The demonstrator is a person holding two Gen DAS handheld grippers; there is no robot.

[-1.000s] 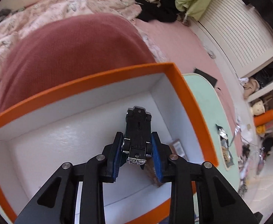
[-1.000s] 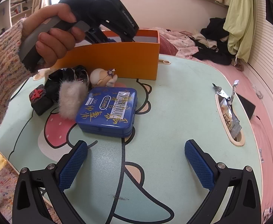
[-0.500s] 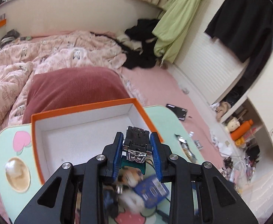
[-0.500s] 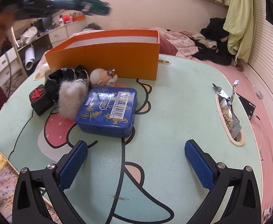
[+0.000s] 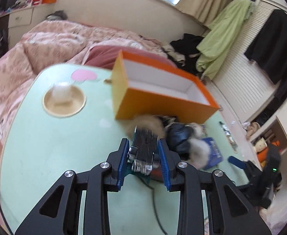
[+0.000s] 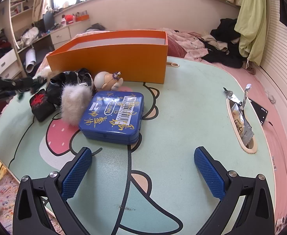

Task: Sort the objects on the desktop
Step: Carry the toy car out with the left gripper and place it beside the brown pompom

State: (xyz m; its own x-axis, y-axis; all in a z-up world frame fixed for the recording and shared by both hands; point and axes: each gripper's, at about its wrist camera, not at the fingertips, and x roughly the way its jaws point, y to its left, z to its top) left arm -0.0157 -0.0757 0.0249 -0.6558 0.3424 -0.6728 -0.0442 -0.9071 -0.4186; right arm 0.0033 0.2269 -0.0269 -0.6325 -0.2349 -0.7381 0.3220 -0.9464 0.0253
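A pale green counter [image 6: 192,107] holds an orange box [image 6: 112,62]. The left gripper [image 5: 144,156], jaws clamped on a toy car [image 5: 144,150], hangs outside the box; loosening here would drop it. The right gripper [image 6: 143,168] jaws gape empty.

The right gripper [image 6: 142,171] hangs over the green table [image 6: 192,117] with its two blue pads far apart, and nothing is between them. Just beyond it lies a blue tin [image 6: 113,116]. A white fur ball [image 6: 73,105] touches the left side of the tin, and a small figurine [image 6: 108,81] stands behind it. The orange box [image 6: 112,58] stands at the far side, open on top. At the left edge the left gripper [image 6: 12,86] shows, blurred. A snack packet [image 6: 240,115] lies at the right.
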